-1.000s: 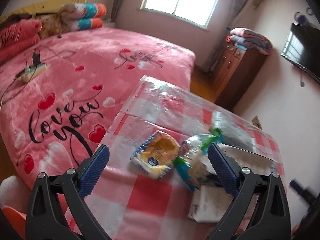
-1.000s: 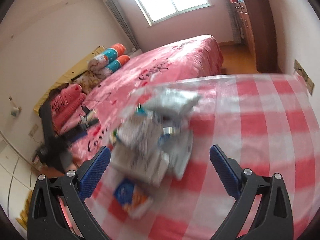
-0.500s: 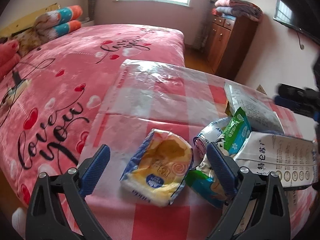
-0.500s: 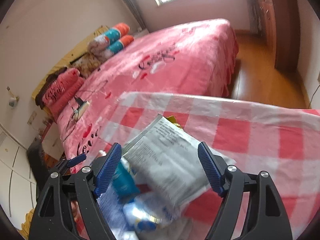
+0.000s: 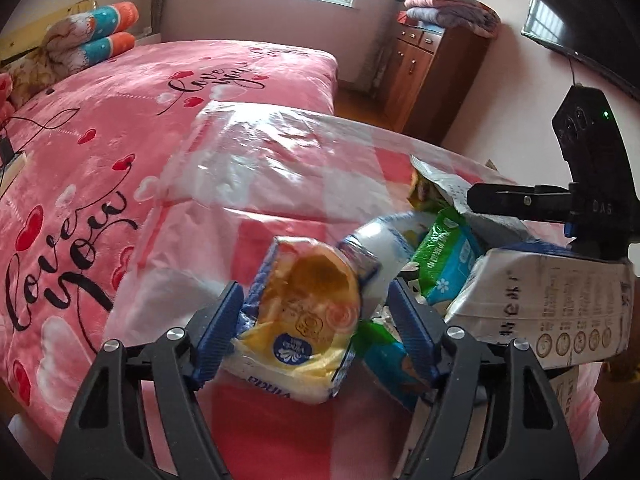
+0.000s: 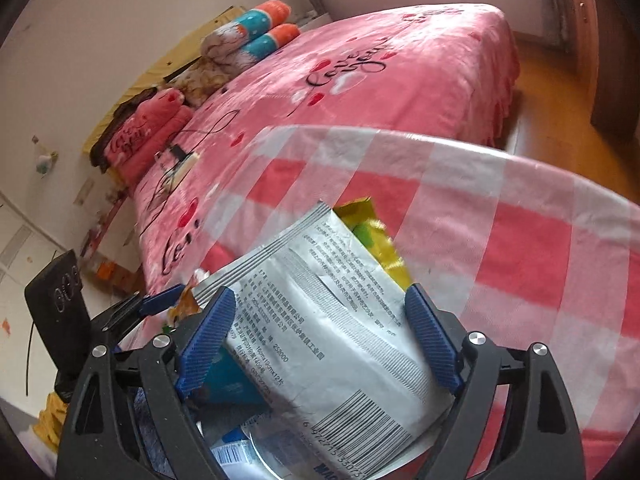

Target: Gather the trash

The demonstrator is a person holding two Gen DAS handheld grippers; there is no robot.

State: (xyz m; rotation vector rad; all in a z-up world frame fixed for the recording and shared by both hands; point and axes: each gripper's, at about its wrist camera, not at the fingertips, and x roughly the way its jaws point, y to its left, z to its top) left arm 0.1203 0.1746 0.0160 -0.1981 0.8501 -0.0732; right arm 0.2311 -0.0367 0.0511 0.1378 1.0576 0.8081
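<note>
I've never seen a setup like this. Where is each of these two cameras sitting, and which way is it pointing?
Left wrist: sits on the left gripper, looking down along its blue fingers, which are closing around a yellow snack wrapper on the checked table; the right gripper shows at the right edge.
Right wrist: sits on the right gripper, whose jaws are opening, over a silver printed packet; the left gripper shows at lower left.
Shared: trash pile, checked table, pink bed.

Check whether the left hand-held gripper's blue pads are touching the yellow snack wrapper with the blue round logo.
Cannot tell. In the left wrist view the yellow wrapper sits between the closing left hand-held gripper's pads, its edges meeting them, but neither pressure nor a gap shows.
</note>
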